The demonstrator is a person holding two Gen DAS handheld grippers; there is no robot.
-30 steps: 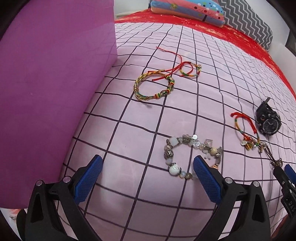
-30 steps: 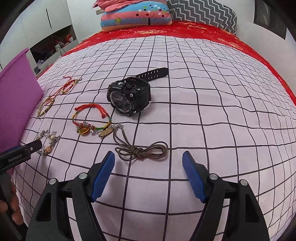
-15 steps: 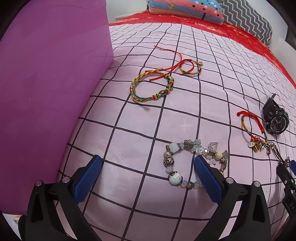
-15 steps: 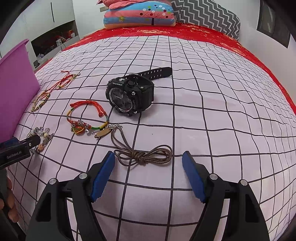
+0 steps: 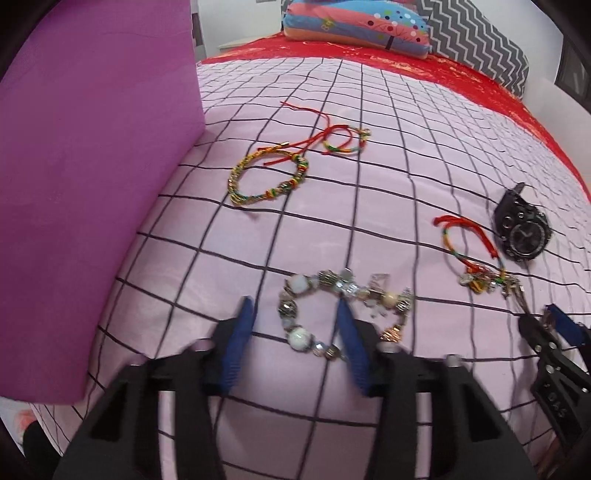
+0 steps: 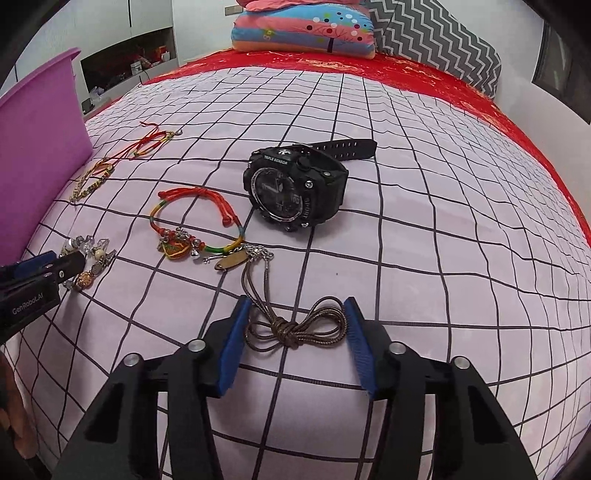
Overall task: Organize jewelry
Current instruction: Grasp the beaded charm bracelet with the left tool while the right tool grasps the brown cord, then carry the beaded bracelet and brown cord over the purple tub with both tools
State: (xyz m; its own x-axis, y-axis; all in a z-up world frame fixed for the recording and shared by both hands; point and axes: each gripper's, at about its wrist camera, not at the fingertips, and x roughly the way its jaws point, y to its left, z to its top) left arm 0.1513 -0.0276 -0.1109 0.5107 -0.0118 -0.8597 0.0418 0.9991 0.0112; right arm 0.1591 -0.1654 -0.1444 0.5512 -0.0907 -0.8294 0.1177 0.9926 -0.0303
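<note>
My left gripper (image 5: 295, 314) is open, its blue pads either side of the left half of a silver and white beaded bracelet (image 5: 343, 314) on the bed. My right gripper (image 6: 295, 314) is open, its pads flanking a knotted brown cord necklace (image 6: 295, 328). A black sport watch (image 6: 295, 188) and a red and rainbow charm bracelet (image 6: 195, 229) lie beyond it. A woven gold bracelet (image 5: 262, 181) and a red string bracelet (image 5: 340, 140) lie further left. The left gripper also shows in the right wrist view (image 6: 37, 273).
A purple bin (image 5: 85, 166) stands at the bed's left edge. The pink checked sheet (image 6: 443, 221) covers the bed. Striped and chevron pillows (image 6: 314, 33) sit on a red blanket at the far end.
Both grippers have moved forward and down. Their jaws have narrowed, the left around the beaded bracelet, the right around the brown cord.
</note>
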